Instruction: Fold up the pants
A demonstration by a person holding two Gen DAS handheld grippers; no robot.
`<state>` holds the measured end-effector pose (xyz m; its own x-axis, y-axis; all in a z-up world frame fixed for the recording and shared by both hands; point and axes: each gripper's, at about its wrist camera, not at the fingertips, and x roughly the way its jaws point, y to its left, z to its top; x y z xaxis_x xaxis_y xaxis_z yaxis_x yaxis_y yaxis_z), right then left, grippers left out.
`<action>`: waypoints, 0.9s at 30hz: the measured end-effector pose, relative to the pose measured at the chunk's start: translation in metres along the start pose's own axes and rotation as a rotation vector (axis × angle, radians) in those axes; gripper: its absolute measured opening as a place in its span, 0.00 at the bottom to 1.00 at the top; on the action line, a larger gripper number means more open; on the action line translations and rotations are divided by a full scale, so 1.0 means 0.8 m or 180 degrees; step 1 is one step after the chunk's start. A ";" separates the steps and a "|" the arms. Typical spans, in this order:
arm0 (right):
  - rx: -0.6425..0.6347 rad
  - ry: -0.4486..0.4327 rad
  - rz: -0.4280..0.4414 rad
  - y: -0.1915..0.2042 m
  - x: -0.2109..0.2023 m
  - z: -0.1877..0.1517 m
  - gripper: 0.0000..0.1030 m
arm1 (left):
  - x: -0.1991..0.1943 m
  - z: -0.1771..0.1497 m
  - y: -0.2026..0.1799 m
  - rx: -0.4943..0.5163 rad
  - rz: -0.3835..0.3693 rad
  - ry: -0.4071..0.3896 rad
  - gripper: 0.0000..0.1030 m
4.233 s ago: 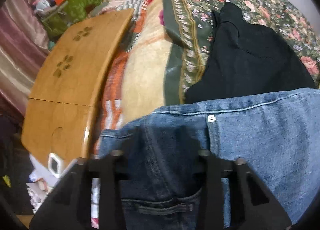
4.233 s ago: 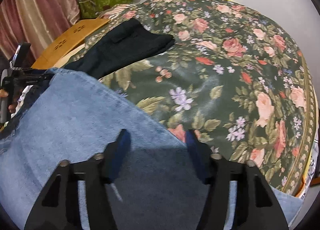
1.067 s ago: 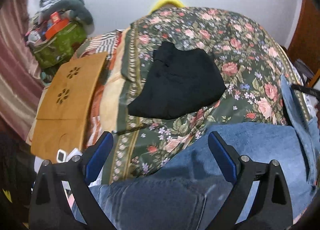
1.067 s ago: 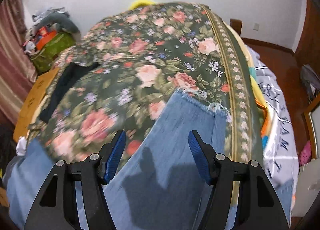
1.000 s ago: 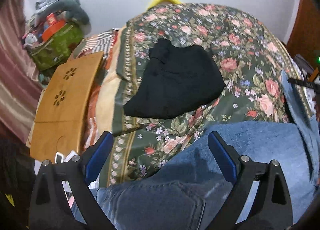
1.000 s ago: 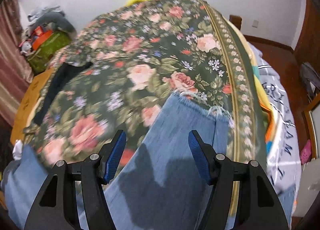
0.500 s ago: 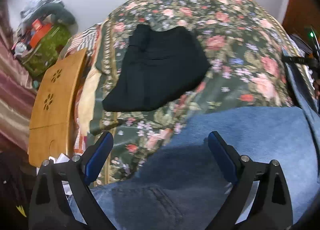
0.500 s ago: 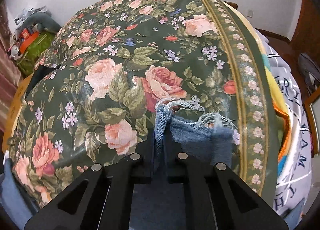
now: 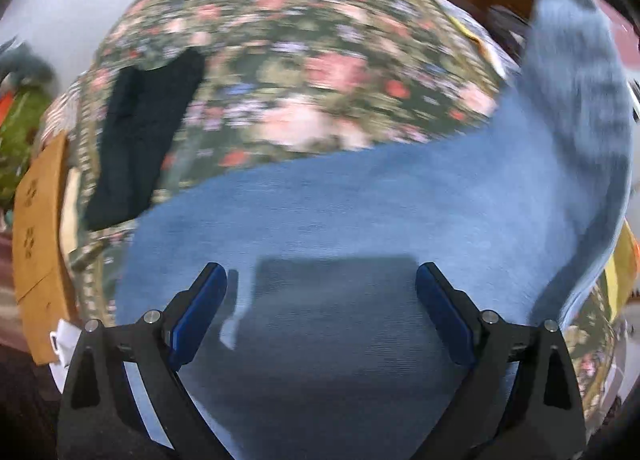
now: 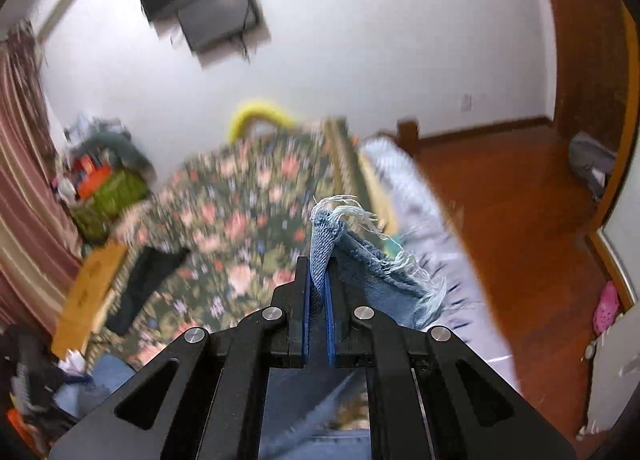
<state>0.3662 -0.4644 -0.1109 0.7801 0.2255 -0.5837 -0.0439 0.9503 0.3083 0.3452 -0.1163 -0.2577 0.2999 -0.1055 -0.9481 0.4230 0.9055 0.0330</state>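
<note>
The blue jeans [image 9: 360, 212] lie across the floral bedspread [image 9: 288, 72] in the left wrist view. Their leg end rises at the right edge of that view [image 9: 576, 72]. My left gripper [image 9: 320, 292] is open, its blue pads spread wide just above the denim, holding nothing. My right gripper [image 10: 318, 292] is shut on the frayed hem of the jeans leg [image 10: 344, 252] and holds it lifted above the bed. The frayed white threads stick out past the fingertips.
A folded black garment [image 9: 140, 132] lies on the bed's left side. A wooden lap table [image 9: 36, 236] sits at the left edge of the bed. A green bag [image 10: 112, 192] stands by the curtain. Wooden floor [image 10: 520, 220] lies right of the bed.
My right gripper closed on the frayed hem and has lifted it up off the bed. My left gripper, still open, has moved right along the jeans.
</note>
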 end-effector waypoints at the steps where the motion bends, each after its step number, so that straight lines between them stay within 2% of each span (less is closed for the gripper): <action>1: -0.0008 -0.0022 -0.0021 -0.007 -0.014 -0.001 0.05 | 0.001 0.001 -0.013 0.0042 0.0058 -0.0006 0.93; 3: -0.0016 0.0036 -0.0025 -0.021 -0.029 -0.011 0.05 | 0.004 0.002 -0.038 0.0137 0.0175 -0.0025 0.93; 9: -0.0094 0.0427 -0.0282 -0.067 -0.020 -0.080 0.05 | 0.009 -0.003 -0.066 0.0076 0.0123 -0.0023 0.94; 15: 0.0155 0.0855 -0.0402 -0.126 -0.010 -0.167 0.05 | 0.008 -0.006 -0.069 -0.0003 0.0177 -0.0065 0.94; 21: 0.0233 0.1210 -0.0567 -0.142 -0.011 -0.236 0.08 | 0.003 -0.011 -0.070 -0.0021 0.0176 -0.0117 0.93; 23: 0.0269 0.1278 -0.0626 -0.146 -0.014 -0.245 0.12 | 0.000 -0.014 -0.070 -0.0021 0.0166 -0.0145 0.93; 25: 0.0241 0.1274 -0.0788 -0.145 -0.022 -0.247 0.25 | -0.006 -0.017 -0.068 -0.0025 0.0185 -0.0200 0.93; 27: 0.0174 0.1292 -0.0973 -0.138 -0.029 -0.241 0.31 | -0.016 -0.022 -0.064 -0.0043 0.0240 -0.0297 0.93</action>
<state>0.2328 -0.5334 -0.2767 0.4464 0.0144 -0.8947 0.1897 0.9756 0.1103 0.3048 -0.1537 -0.2529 0.4089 -0.0742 -0.9096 0.3849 0.9177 0.0981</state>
